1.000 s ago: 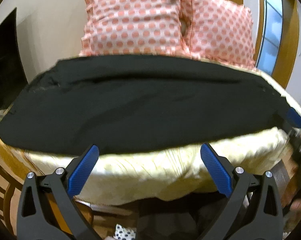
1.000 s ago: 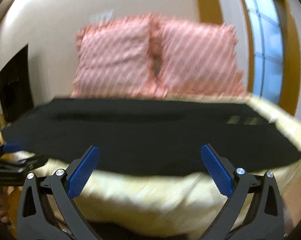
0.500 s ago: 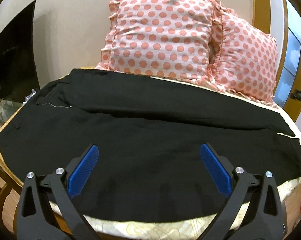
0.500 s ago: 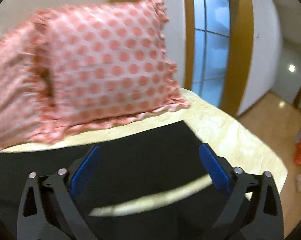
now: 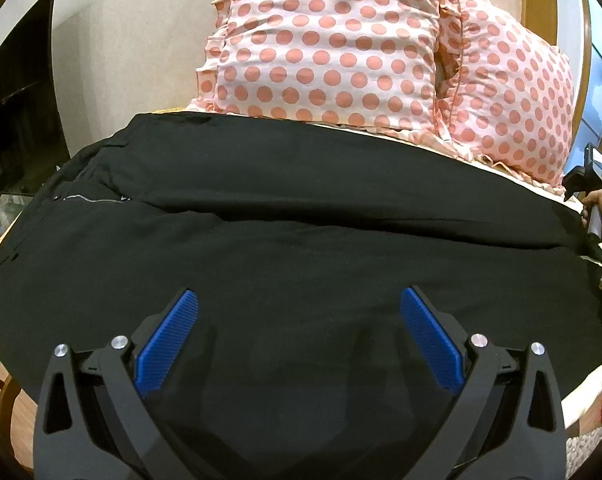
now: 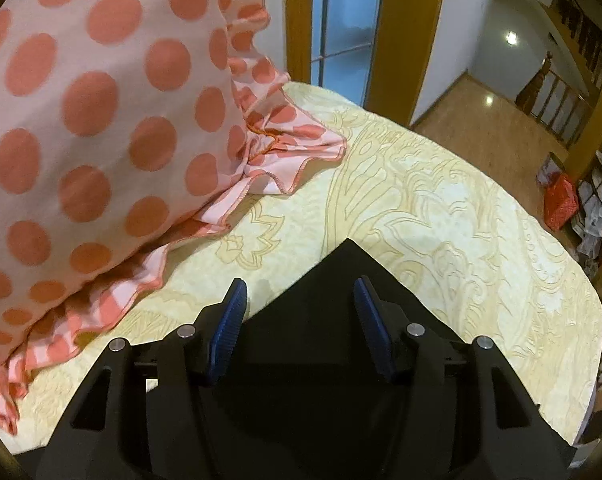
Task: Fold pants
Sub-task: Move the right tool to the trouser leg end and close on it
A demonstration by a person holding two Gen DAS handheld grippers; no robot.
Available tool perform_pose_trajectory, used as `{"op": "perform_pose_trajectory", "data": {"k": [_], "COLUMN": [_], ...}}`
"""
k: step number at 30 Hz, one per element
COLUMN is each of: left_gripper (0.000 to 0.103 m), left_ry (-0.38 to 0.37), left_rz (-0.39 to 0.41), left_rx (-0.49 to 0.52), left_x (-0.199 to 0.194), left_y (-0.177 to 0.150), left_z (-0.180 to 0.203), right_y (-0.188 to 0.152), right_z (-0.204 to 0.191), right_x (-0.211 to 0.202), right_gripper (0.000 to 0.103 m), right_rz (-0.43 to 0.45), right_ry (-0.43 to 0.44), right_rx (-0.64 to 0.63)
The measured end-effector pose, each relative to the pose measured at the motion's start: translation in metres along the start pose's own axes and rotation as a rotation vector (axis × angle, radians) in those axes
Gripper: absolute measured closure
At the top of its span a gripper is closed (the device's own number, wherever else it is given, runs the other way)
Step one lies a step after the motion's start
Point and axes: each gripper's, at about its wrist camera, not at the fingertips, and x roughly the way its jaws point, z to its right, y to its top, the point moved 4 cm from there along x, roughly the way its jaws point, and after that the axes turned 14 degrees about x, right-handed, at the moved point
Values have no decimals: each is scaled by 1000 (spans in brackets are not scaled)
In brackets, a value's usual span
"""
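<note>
Both claws have swung in over the bed (image 6: 441, 184). Black pants (image 5: 301, 264) lie spread flat, waist left, apparently folded leg-on-leg only. Left claw (image 5: 299, 320) gapes wide, empty. Right claw (image 6: 299, 300) is closing around the hem corner, pillows (image 5: 341, 40) crowding behind, bare bedspread beyond.

Bed (image 6: 441, 208) under me has a pale yellow cover with a gold leaf pattern, rounded at the far corner. Black pants (image 5: 301, 248) lie spread flat across it, waist and zipper toward the left in my left view, one leg end making a pointed corner (image 6: 347, 264) on the cover in my right view. Two pink polka-dot pillows with ruffled edges sit at the head: one (image 5: 325, 40) next to the other (image 5: 509, 96), frills resting on the cover just beside the pants.
</note>
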Motion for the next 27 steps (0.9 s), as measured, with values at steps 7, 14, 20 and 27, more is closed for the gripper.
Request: {"op": "perform_pose_trajectory", "data": {"k": [7, 14, 20, 27], "left_gripper": [2, 2, 2, 2], "left_ry": [-20, -26, -40, -63], "left_rz": [-22, -17, 7, 44], "left_rx": [-7, -17, -25, -1], "left_x": [7, 1, -9, -21], "left_y": [-2, -5, -7, -5], "left_z": [1, 1, 0, 10], "right_y": [-2, -1, -12, -86], "right_z": [3, 36, 82, 182], "right_x": [11, -5, -79, -178], "right_gripper": [54, 98, 99, 99], "right_rz": [33, -21, 63, 167], "right_ry": [-24, 245, 519, 742], "right_rx": [-52, 59, 89, 94]}}
